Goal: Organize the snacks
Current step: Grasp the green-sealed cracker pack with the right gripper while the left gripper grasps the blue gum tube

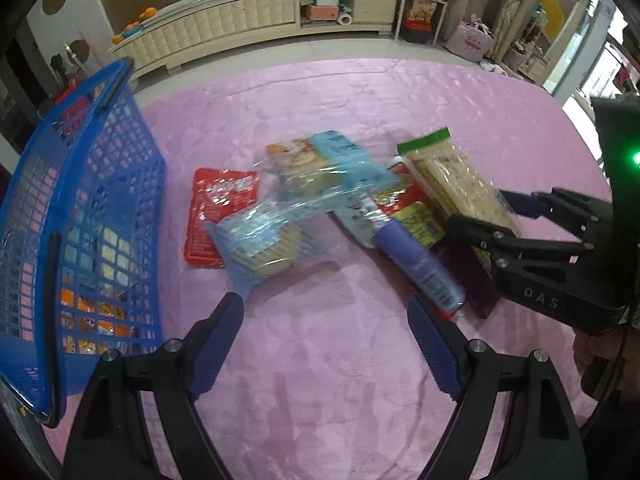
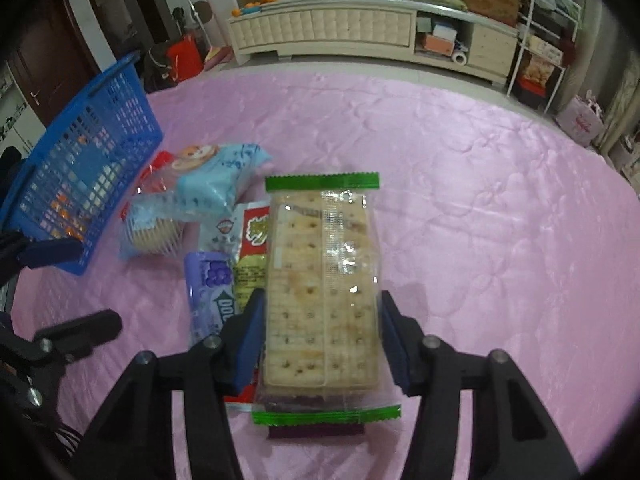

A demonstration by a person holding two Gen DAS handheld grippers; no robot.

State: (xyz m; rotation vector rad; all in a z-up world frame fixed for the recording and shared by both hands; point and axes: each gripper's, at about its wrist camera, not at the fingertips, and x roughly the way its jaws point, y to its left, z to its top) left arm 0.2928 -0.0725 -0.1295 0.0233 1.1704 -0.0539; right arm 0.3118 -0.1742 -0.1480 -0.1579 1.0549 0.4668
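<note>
Your left camera looks forward and down from low over the pink bedspread [image 1: 320, 360], close to the snack pile [image 1: 320, 200]. Your right camera sits nearer still, over the cracker pack [image 2: 324, 292]. Both views share the blue basket [image 2: 88, 176] and the far cabinet [image 1: 248, 28].

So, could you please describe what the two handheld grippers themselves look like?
Both are matte black linkage frames with silver pivot bolts and ribbed dark-blue finger pads. The left gripper shows this close up. The right gripper carries pale "DAS" lettering on its body and a green indicator light, both visible in the left wrist view.
</note>
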